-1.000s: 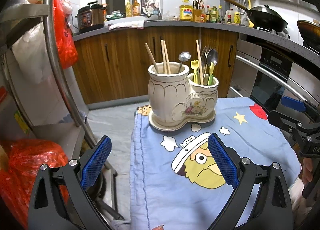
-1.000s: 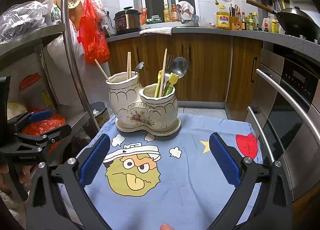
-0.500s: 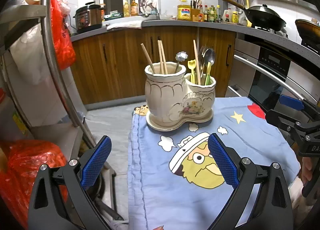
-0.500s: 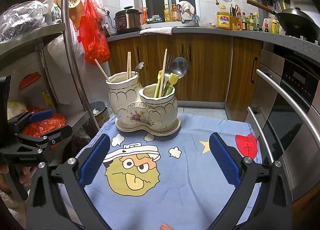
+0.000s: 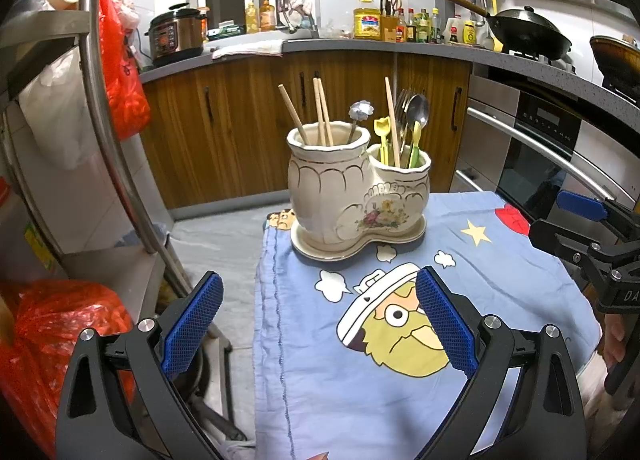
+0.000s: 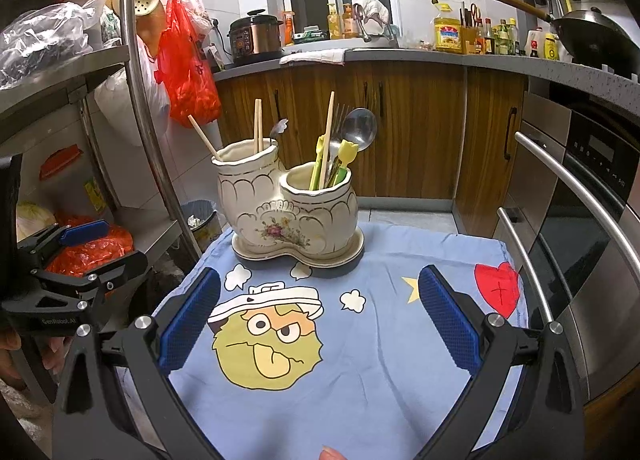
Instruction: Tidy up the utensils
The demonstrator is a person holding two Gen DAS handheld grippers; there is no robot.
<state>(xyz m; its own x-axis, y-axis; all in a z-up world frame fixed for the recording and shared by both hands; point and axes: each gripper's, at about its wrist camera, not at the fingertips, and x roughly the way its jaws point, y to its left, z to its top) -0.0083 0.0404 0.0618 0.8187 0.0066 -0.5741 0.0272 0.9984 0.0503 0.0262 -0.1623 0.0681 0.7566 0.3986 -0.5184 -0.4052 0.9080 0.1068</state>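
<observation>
A cream ceramic two-pot utensil holder (image 5: 352,195) (image 6: 288,207) stands on a saucer at the far end of a blue cartoon cloth (image 5: 400,340) (image 6: 340,360). Its taller pot holds wooden chopsticks (image 5: 320,111) (image 6: 258,125) and a small spoon. Its shorter pot holds a metal spoon (image 5: 416,111) (image 6: 358,127), a fork, a chopstick and yellow-green plastic utensils (image 6: 344,159). My left gripper (image 5: 320,324) is open and empty, near the cloth's left edge. My right gripper (image 6: 320,324) is open and empty over the cloth, short of the holder.
A steel rack with red bags (image 5: 120,71) (image 6: 188,71) stands on the left. An oven with a bar handle (image 5: 552,155) (image 6: 580,195) is on the right. Wooden cabinets and a cluttered counter (image 6: 400,55) lie behind. A bin (image 6: 200,219) sits on the floor.
The left gripper's view has shifted slightly, so the holder sits a little further left and back. The right gripper has barely moved. Both stay open.
</observation>
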